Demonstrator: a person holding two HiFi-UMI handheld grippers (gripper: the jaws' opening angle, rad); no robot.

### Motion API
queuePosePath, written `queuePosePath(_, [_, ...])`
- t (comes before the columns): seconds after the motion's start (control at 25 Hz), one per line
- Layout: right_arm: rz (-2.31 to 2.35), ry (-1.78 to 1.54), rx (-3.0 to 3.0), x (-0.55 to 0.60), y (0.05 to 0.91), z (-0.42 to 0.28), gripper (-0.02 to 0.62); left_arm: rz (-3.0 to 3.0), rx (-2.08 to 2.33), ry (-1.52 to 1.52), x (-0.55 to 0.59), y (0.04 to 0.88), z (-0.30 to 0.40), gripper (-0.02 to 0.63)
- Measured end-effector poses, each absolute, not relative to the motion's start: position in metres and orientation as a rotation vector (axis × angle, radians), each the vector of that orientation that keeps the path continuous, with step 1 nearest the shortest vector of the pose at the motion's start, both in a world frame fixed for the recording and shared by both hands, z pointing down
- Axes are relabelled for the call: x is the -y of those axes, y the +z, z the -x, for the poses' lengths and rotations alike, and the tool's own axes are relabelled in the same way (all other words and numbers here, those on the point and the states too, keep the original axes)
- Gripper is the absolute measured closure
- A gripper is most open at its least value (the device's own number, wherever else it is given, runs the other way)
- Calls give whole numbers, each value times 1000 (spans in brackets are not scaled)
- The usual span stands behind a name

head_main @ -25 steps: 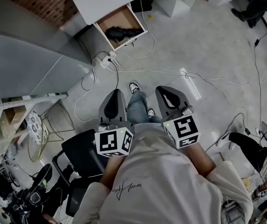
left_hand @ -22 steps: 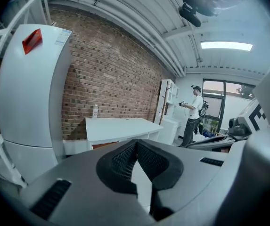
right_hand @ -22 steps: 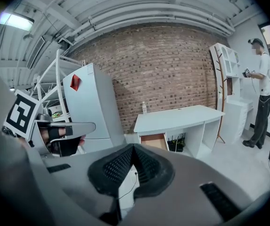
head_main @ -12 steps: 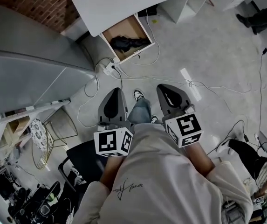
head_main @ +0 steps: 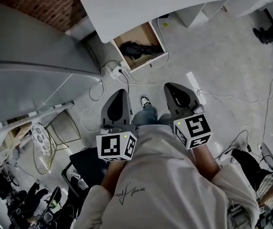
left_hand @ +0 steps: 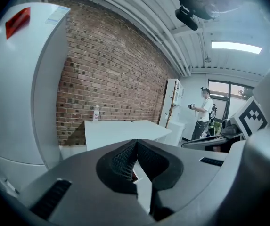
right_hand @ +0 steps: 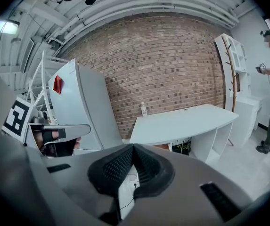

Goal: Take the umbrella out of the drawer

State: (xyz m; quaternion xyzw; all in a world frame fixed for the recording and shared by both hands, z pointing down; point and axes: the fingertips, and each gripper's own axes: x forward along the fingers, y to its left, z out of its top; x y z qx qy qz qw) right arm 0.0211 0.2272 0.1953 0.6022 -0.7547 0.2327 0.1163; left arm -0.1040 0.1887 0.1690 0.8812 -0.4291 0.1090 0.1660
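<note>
- The black umbrella [head_main: 140, 50] lies in the open drawer [head_main: 135, 34] under the white counter [head_main: 150, 4], well ahead of both jaws.
- The left gripper [head_main: 118, 95] and right gripper [head_main: 172, 88] sit side by side, tilted slightly down toward it.
- Both pairs of jaws are closed and empty.

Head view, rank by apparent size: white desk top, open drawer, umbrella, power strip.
1. white desk top: largest by far, though the frame edge crops it.
2. open drawer.
3. umbrella: lies inside the drawer, so it is smaller.
4. power strip: smallest, on the floor.
</note>
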Motion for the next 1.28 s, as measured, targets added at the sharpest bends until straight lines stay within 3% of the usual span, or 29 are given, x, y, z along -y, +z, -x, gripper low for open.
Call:
queuePosePath(0.52, [-1640,667,2235,-162,198,-34,583,-2408,1282,298,-136,181,92,589])
queuePosePath(1.28, [-1268,618,2391,-43,219,-130,583,-2202,1579,300,-53,191,-7,589])
